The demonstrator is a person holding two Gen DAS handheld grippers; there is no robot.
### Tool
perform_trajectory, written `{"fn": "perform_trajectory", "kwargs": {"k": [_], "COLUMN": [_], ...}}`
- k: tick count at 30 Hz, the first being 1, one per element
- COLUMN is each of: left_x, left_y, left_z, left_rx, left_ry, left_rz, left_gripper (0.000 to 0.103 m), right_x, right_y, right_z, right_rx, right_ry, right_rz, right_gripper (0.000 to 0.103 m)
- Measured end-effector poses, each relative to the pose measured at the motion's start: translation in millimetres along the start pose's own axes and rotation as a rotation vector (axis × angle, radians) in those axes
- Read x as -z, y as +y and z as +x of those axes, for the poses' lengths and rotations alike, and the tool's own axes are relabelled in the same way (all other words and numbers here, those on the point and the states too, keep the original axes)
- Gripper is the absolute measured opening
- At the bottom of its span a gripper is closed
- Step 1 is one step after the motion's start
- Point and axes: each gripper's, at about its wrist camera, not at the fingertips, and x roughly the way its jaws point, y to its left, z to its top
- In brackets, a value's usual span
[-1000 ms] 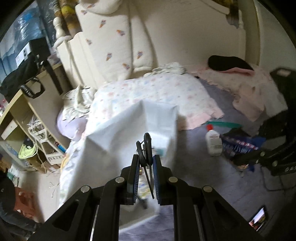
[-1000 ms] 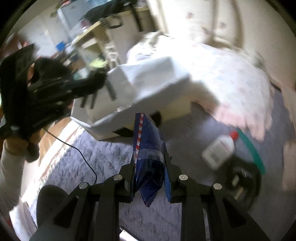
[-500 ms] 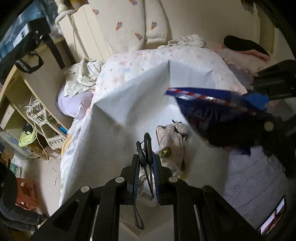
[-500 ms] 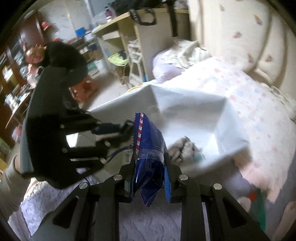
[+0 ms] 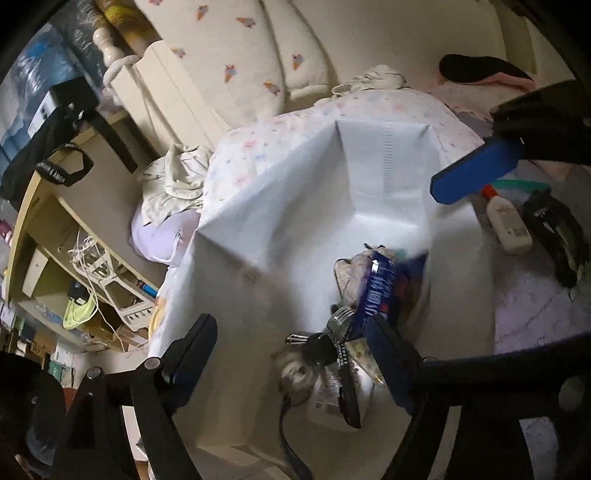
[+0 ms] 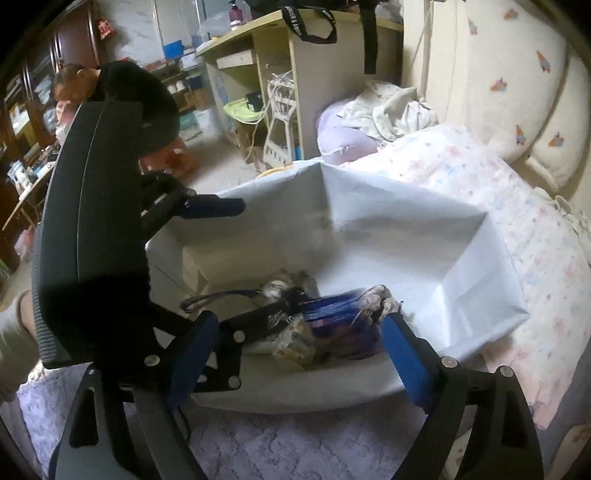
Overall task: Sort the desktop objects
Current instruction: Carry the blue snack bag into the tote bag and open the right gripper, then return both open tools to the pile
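Both hand-held grippers hang over the white bin (image 5: pixel 280 221), jaws opening, nothing between them: left hand-held gripper (image 5: pixel 291 343), right hand-held gripper (image 6: pixel 299 332). Blue packet (image 5: pixel 380 288) lies inside beside keys (image 5: pixel 325 343); its lettering is unreadable. Black strap (image 6: pixel 310 26) print is illegible.

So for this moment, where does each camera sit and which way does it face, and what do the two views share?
Left wrist: on the left gripper, looking down into the white bag; its own fingers opening, right gripper's blue finger top right.
Right wrist: on the right gripper, looking down into the bag towards the desk; own fingers opening, left gripper and a sleeve at left.
Shared: bag, blue packet, bed.
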Motion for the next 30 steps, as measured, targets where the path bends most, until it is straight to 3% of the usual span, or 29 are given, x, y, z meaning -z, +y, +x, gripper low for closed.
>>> {"fn": "perform_trajectory", "kwargs": {"k": [6, 13, 17, 22, 27, 30], "left_x": [-13, -41, -54, -71, -75, -73], "left_y": [-16, -51, -76, -121, -169, -192], "left_z": [-24, -67, -94, -129, -140, -140], "left_rx": [0.039, 0.065, 0.116, 0.193, 0.276, 0.305], "left_ry": [-0.046, -0.137, -0.186, -0.253, -0.25, -0.241], "left_rz": [0.021, 0.046, 0.035, 0.046, 0.05, 0.05], "left_gripper": [0.081, 0.081, 0.081, 0.081, 0.081, 0.081], "right_x": [8, 36, 61, 98, 147, 181], "right_y": [-7, -23, -34, -51, -75, -97], "right_z": [-21, -76, -118, -183, -241, -258], "right_rx": [-0.004, 0.034, 0.06, 0.16, 0.242, 0.244], "right_ry": [-0.007, -0.037, -0.05, -0.07, -0.07, -0.03], "right_rz": [0.025, 0.068, 0.094, 0.109, 0.194, 0.291], "right_gripper": [0.089, 0.089, 0.089, 0.089, 0.089, 0.089]}}
